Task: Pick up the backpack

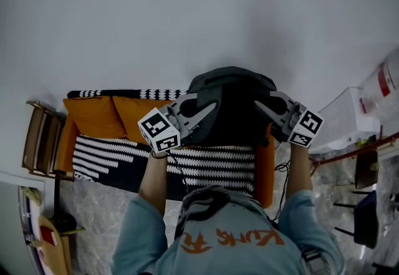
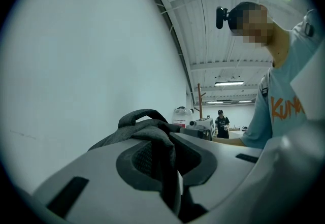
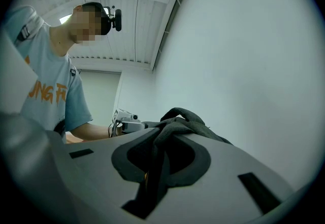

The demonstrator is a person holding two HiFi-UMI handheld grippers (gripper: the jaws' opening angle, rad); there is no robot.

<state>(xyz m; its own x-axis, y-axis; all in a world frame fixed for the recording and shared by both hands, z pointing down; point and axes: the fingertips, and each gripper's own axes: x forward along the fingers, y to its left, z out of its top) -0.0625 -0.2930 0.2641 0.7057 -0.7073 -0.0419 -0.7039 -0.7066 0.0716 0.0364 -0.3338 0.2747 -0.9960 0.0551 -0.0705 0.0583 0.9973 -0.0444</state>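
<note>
A dark grey backpack (image 1: pixel 232 100) hangs in the air in front of me, above the sofa, held between both grippers. My left gripper (image 1: pixel 211 110) is shut on the bag's left side; in the left gripper view the grey fabric (image 2: pixel 148 127) is pinched between the jaws of the left gripper (image 2: pixel 163 167). My right gripper (image 1: pixel 259 106) is shut on the bag's right side; in the right gripper view a fold of the backpack (image 3: pixel 184 119) runs down between the jaws of the right gripper (image 3: pixel 158 163). The bag's carry loop stands up on top.
Below the bag is a sofa (image 1: pixel 265 168) with orange cushions (image 1: pixel 95 115) and a black-and-white striped throw (image 1: pixel 112 155). A wooden rack (image 1: pixel 38 139) stands at its left, white boxes (image 1: pixel 348 119) at the right. A plain wall lies ahead. Another person (image 2: pixel 222 122) stands far off.
</note>
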